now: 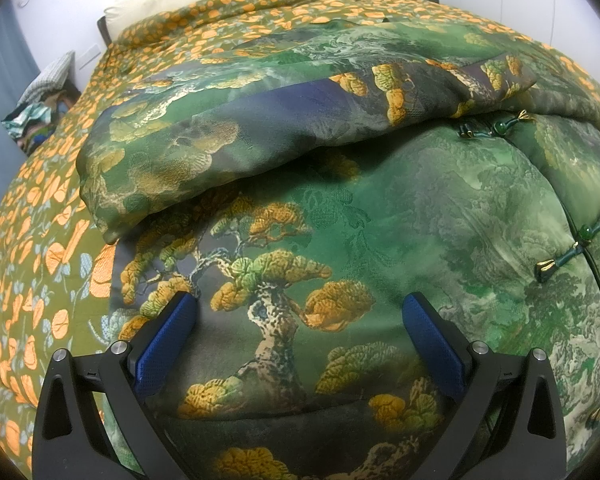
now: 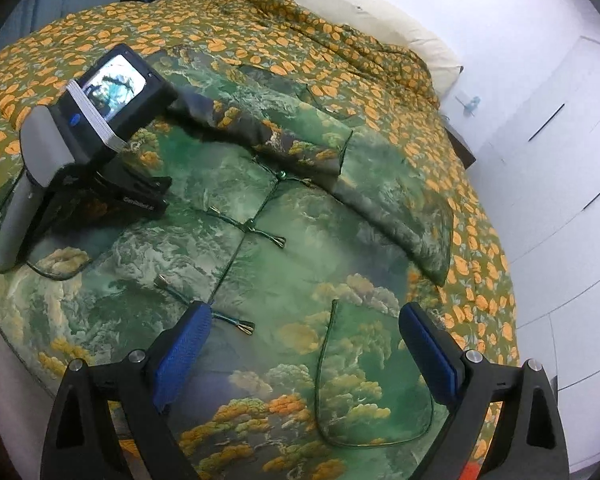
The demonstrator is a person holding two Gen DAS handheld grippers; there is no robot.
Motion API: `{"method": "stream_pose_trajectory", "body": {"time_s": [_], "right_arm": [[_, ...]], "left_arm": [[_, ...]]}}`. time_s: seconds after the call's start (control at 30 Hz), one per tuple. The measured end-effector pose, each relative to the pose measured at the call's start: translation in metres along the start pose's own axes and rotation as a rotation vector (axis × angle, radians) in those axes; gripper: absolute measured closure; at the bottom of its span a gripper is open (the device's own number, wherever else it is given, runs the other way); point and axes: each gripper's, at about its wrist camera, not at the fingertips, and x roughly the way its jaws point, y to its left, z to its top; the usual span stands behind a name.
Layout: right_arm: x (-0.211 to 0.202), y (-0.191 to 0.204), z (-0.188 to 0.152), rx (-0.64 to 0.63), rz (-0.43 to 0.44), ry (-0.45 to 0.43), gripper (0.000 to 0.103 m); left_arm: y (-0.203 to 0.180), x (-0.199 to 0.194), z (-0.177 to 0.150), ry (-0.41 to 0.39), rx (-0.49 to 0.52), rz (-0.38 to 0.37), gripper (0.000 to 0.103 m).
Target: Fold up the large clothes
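I am holding my left claw (image 1: 300, 316) low over a big green jacket (image 1: 380, 208) with trees painted on it, and its two blue fingers (image 1: 168, 340) are spreading wide with nothing between them. The jacket is lying flat on the bed, on top of a green blanket (image 1: 28, 280) with orange spots. One sleeve (image 1: 220, 132) is lying folded across the top part of the jacket. Little green knot buttons (image 1: 568, 252) are running down the middle where the two front halves are meeting. I am holding my right claw (image 2: 304, 328) over the bottom part of the jacket, and its fingers are spreading wide too, pinching nothing. From the right claw's camera I am seeing my left claw (image 2: 140, 196) far over on the other side of the jacket, with a small glowing screen (image 2: 112, 80) on its back. The other sleeve (image 2: 380, 200) is lying folded over toward the buttons. A pale pillow (image 2: 380, 20) is sitting at the head of the bed, by the white wall. A heap of other clothes (image 1: 36, 116) is lying beside the bed.
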Motion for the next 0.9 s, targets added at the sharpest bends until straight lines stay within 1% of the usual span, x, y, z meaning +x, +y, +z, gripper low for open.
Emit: {"method": "stream_pose_trajectory", "body": {"time_s": [0.17, 0.27, 0.3, 0.4, 0.47, 0.5, 0.53, 0.67, 0.83, 0.9], "right_arm": [[0.004, 0.005, -0.002, -0.031, -0.014, 0.012, 0.009], [0.002, 0.009, -0.002, -0.054, -0.025, 0.005, 0.009], [0.002, 0.009, -0.002, -0.052, -0.016, 0.002, 0.009], [-0.001, 0.007, -0.001, -0.044, -0.036, -0.018, 0.009], [0.0, 0.009, 0.0, -0.052, -0.043, -0.01, 0.006], [0.002, 0.011, -0.001, -0.062, -0.034, 0.002, 0.006], [0.005, 0.012, -0.003, -0.062, -0.003, 0.019, 0.006], [0.012, 0.019, -0.009, -0.113, -0.04, 0.035, 0.006], [0.01, 0.028, -0.01, -0.196, -0.144, -0.002, 0.006], [0.01, 0.031, -0.009, -0.223, -0.171, -0.01, 0.006]], "left_arm": [[0.0, 0.0, 0.0, 0.0, 0.0, 0.0, 0.0], [0.0, 0.0, 0.0, 0.0, 0.0, 0.0, 0.0], [0.0, 0.0, 0.0, 0.0, 0.0, 0.0, 0.0], [0.0, 0.0, 0.0, 0.0, 0.0, 0.0, 0.0], [0.0, 0.0, 0.0, 0.0, 0.0, 0.0, 0.0], [0.0, 0.0, 0.0, 0.0, 0.0, 0.0, 0.0], [0.0, 0.0, 0.0, 0.0, 0.0, 0.0, 0.0], [0.0, 0.0, 0.0, 0.0, 0.0, 0.0, 0.0], [0.0, 0.0, 0.0, 0.0, 0.0, 0.0, 0.0], [0.0, 0.0, 0.0, 0.0, 0.0, 0.0, 0.0]]}}
